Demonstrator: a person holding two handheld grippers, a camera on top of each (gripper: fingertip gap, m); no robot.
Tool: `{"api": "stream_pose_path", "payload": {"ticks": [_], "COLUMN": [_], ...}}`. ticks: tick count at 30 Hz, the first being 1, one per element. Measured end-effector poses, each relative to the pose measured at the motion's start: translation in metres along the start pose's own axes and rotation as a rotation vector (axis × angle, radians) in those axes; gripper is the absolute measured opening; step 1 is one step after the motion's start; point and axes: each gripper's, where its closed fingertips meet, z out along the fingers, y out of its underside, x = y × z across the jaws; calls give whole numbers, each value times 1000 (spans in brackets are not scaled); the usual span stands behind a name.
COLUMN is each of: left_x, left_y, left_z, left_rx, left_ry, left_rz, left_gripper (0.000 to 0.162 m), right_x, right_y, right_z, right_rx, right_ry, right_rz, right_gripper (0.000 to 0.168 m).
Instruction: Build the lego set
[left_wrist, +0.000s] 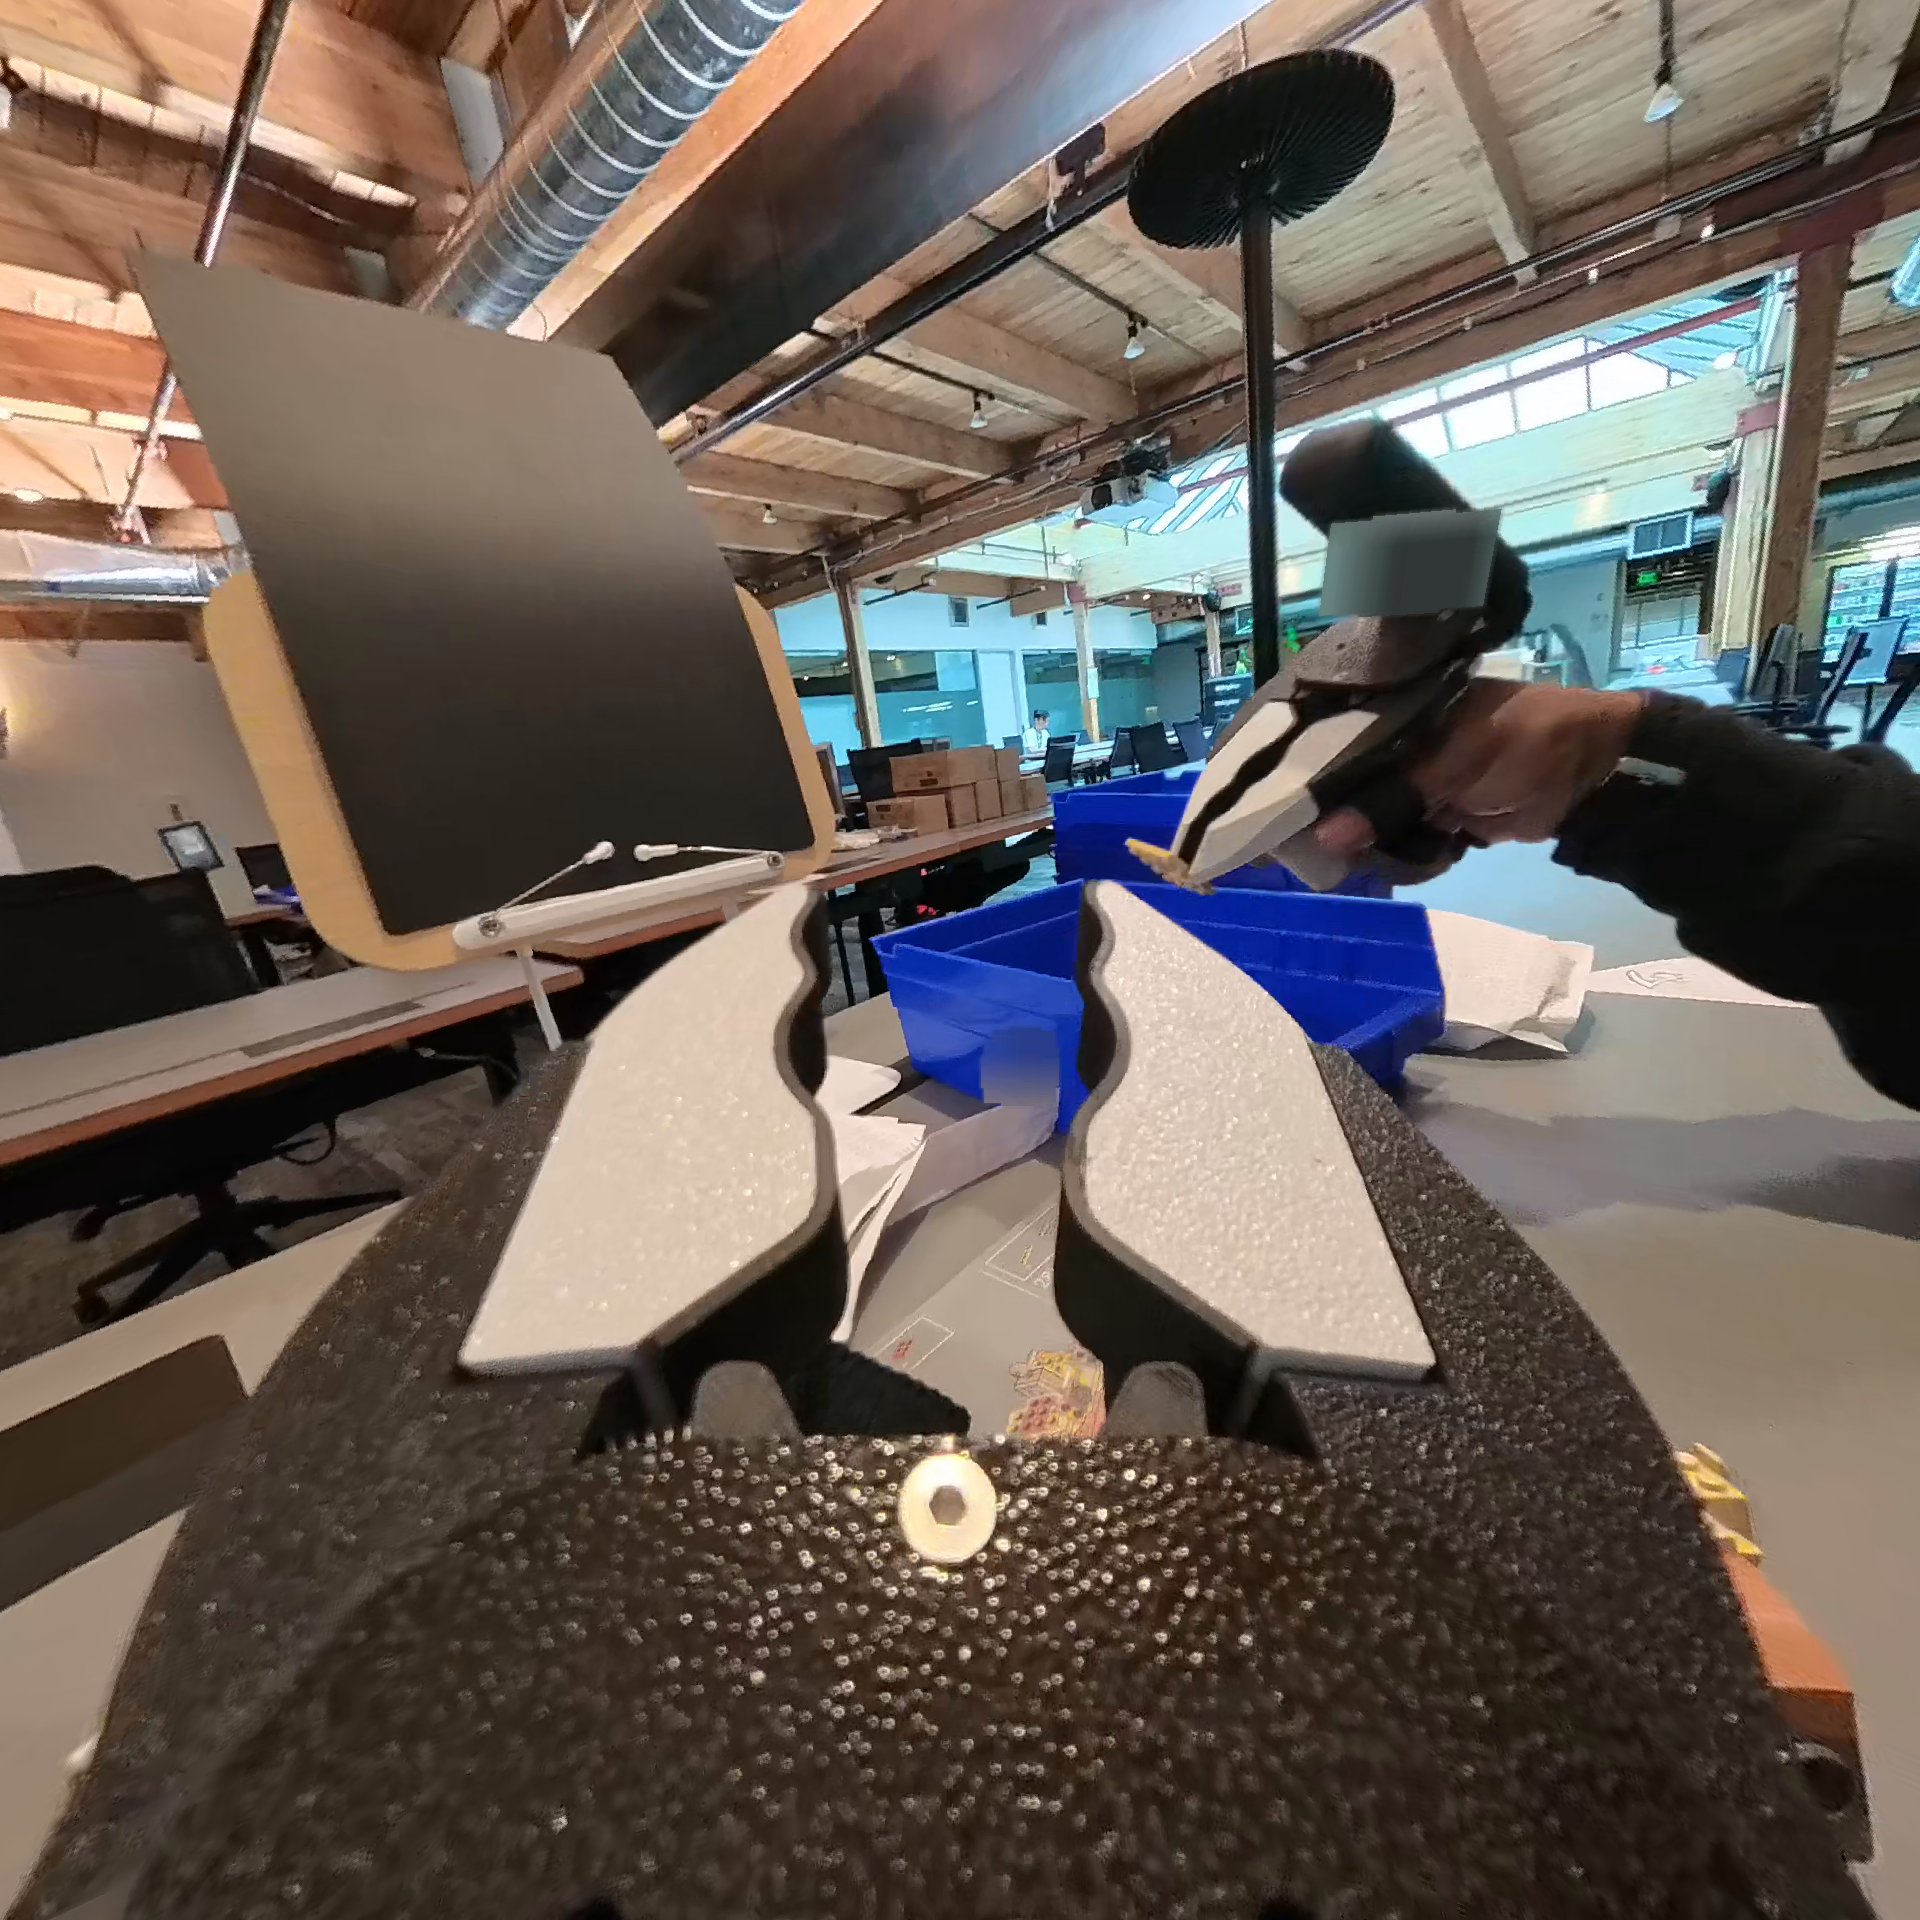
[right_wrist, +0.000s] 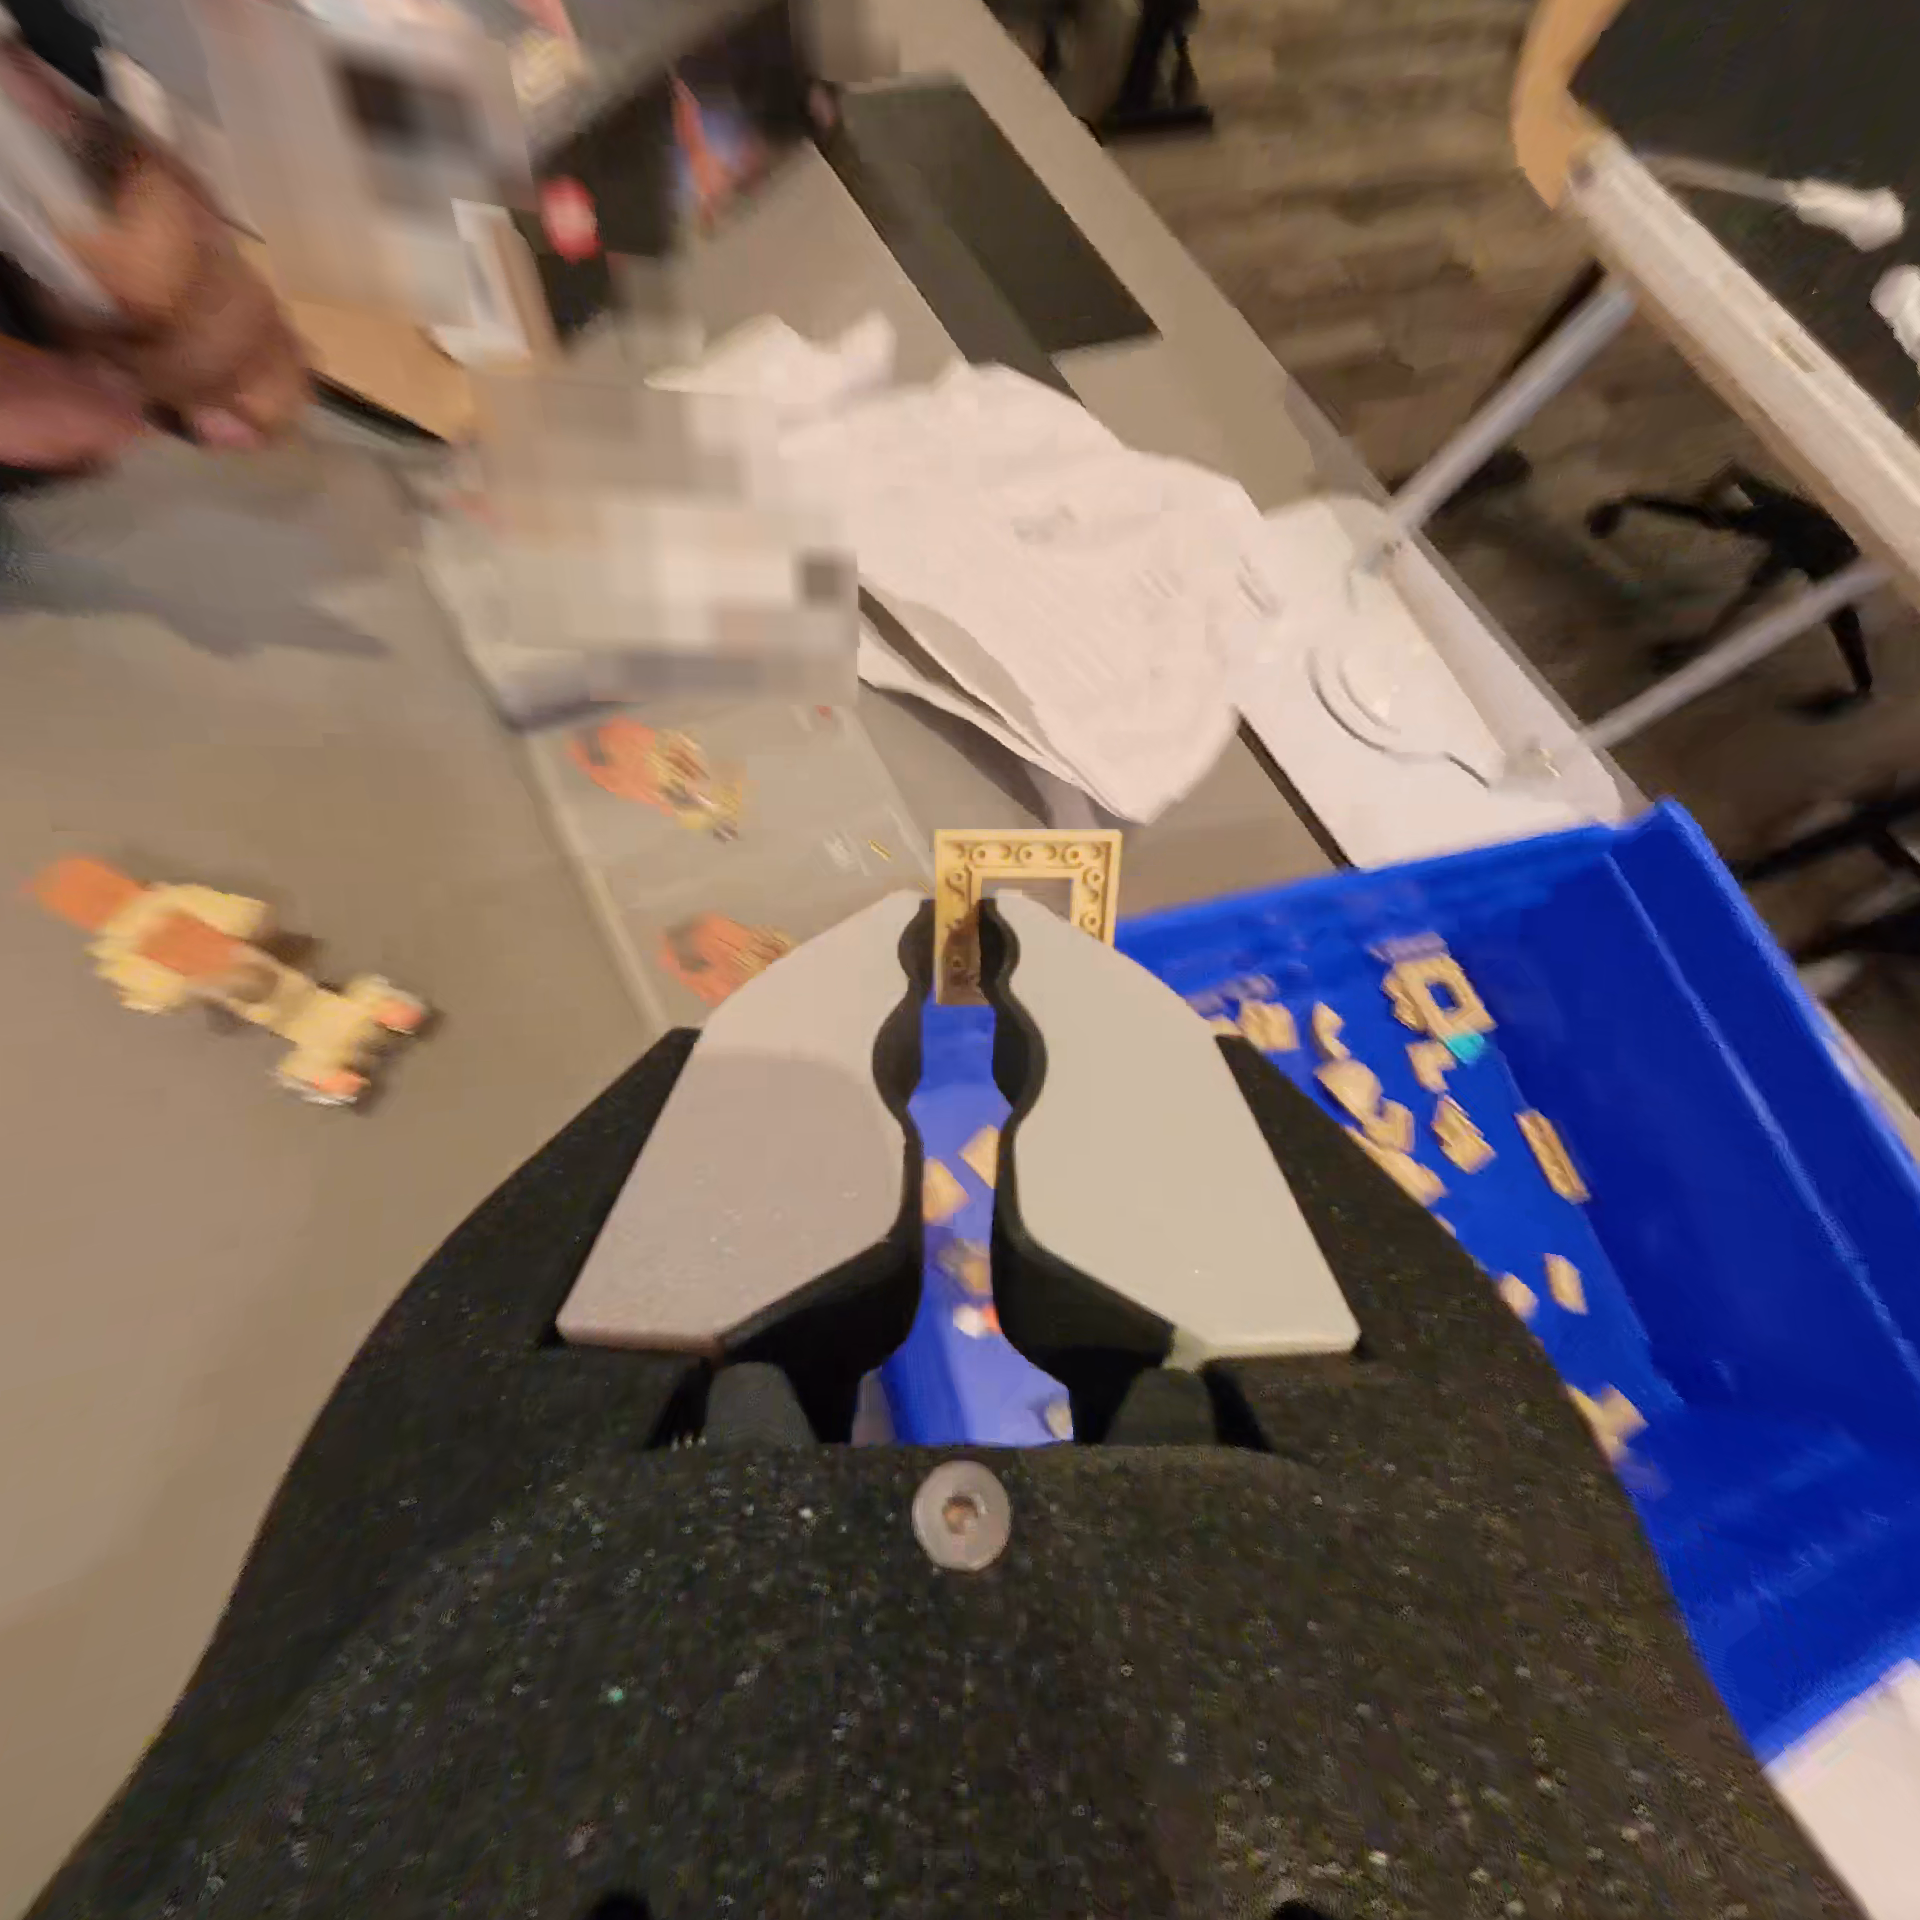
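The right tongs (right_wrist: 971, 914) are pinched on one side of a tan frame plate (right_wrist: 1023, 883), a flat studded piece with a rectangular hole; most of it sticks out past the tips, above the near rim of a blue bin (right_wrist: 1714, 1195). Loose tan pieces (right_wrist: 1439, 1122) lie scattered in that bin. The left tongs (left_wrist: 940, 914) are spread wide with nothing between them, held above the grey worktop (left_wrist: 1662, 1195) and pointing toward the blue bin (left_wrist: 1299, 966). In the left wrist view the right tongs (left_wrist: 1184, 868) show farther off, gripped by a hand (left_wrist: 1507, 769) in a dark sleeve, with the plate (left_wrist: 1169, 864) at their tips over the bin. On the worktop (right_wrist: 260, 1195) to the left lies a part-built tan and orange model (right_wrist: 239, 971), blurred. An open instruction booklet (right_wrist: 727, 831) lies between the model and the bin, with crumpled white paper (right_wrist: 1039, 582) beyond it. A black board on a wooden stand (left_wrist: 488, 613) stands at the far left.
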Motion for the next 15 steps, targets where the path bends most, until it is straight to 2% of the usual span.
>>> {"api": "stream_pose_path", "payload": {"ticks": [8, 15], "left_x": [41, 84], "left_y": [13, 22], "left_z": [9, 11], "left_rx": [22, 37], "left_ry": [139, 279], "left_rz": [84, 233], "left_gripper": [54, 61], "right_x": [-107, -164], "right_y": [-44, -65], "right_z": [-9, -10], "right_rx": [369, 518], "right_ry": [-353, -683], "right_rz": [200, 283], "right_gripper": [8, 8]}}
